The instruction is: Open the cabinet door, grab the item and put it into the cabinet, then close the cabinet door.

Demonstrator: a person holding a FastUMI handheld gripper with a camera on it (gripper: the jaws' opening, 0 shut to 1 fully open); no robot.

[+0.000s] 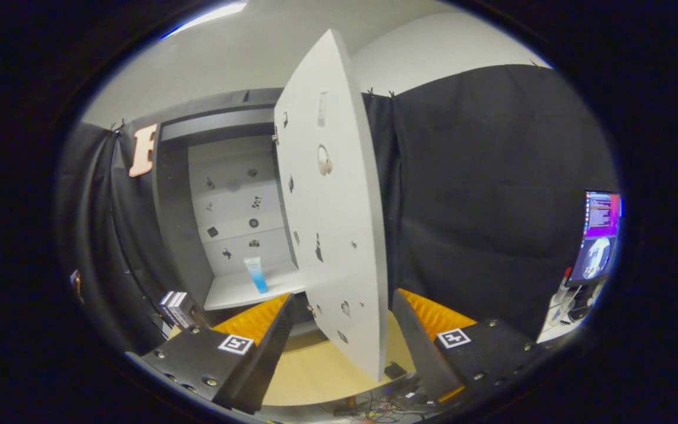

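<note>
gripper (339,330): fingers spread wide, nothing between the pads, no grip on anything; free edge of the door sits in the gap between them, touching or not can't tell
fingers (256,321): ribbed pads face inward, a square tag marker on top of each finger body
tube (256,274): the item, clear top fading to blue at the bottom, standing upright on the cabinet's bottom shelf, beyond the left finger, apart from the back panel
cabinet (168,194): dark outer frame, pale interior, back panel dotted with small dark stickers; tube is the one thing I can make out on that shelf
door (333,206): white, swung open toward the camera, hinged on the cabinet's right side, small stickers over its face, lower corner reaches down between the fingers
table (315,371): light wood top, below the door and fingers
box (177,307): small dark box with pale edges, just beside the cabinet's left foot, behind the left finger
monitor (601,232): lit screen far right, well apart from the cabinet, clutter under it too small to tell
cables (374,409): tangle at the table's near edge
</note>
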